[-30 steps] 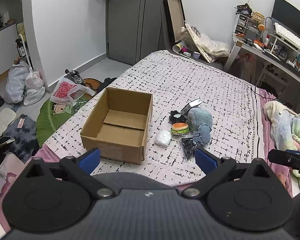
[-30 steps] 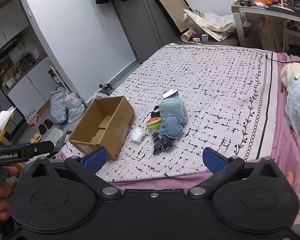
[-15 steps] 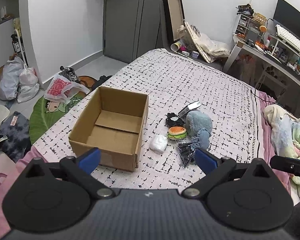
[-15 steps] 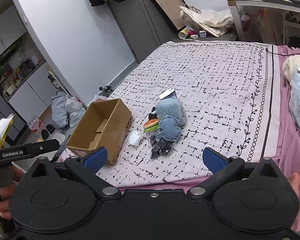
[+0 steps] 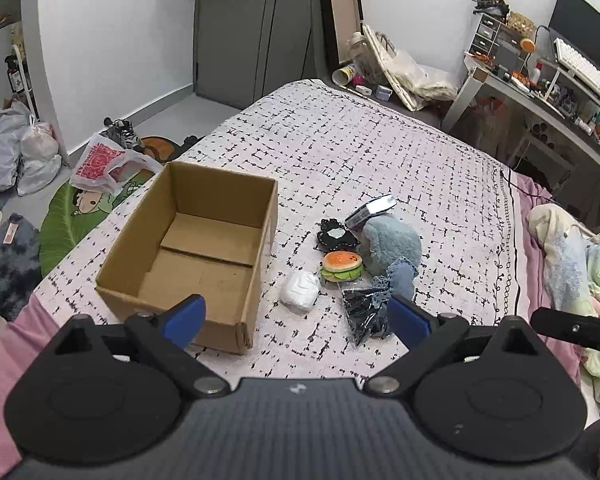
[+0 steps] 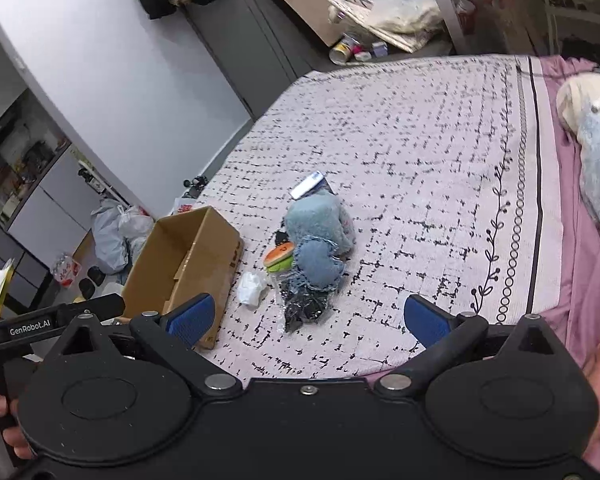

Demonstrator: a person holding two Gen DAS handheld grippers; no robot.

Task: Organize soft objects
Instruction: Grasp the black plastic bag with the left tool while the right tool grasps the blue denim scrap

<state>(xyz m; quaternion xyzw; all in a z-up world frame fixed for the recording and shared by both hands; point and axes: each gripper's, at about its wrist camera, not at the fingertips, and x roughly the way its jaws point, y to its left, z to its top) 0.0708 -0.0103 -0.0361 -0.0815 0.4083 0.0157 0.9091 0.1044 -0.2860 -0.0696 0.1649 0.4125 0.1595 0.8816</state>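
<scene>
An open, empty cardboard box (image 5: 198, 250) (image 6: 188, 256) sits on the patterned bedspread. Right of it lies a heap of small soft things: a blue plush toy (image 5: 392, 246) (image 6: 320, 220), a burger-shaped toy (image 5: 342, 265) (image 6: 279, 257), a white wad (image 5: 299, 291) (image 6: 251, 288), a denim heart (image 6: 318, 268), a black item in clear plastic (image 5: 366, 312) (image 6: 306, 306) and a black frilly piece (image 5: 336, 236). My left gripper (image 5: 296, 318) hangs open above the near bed edge, short of the box and heap. My right gripper (image 6: 309, 318) is open too, nothing between its fingers.
A crumpled blanket (image 5: 572, 256) lies at the bed's right side. Bags (image 5: 16, 152) and a green mat (image 5: 76, 220) cover the floor left of the bed. A cluttered desk (image 5: 540, 92) stands at the back right. The far half of the bedspread (image 5: 360, 148) is bare.
Both grippers have moved forward toward the bed, so the box and the heap look larger and nearer. Both stay open and nothing on the bed has shifted.
</scene>
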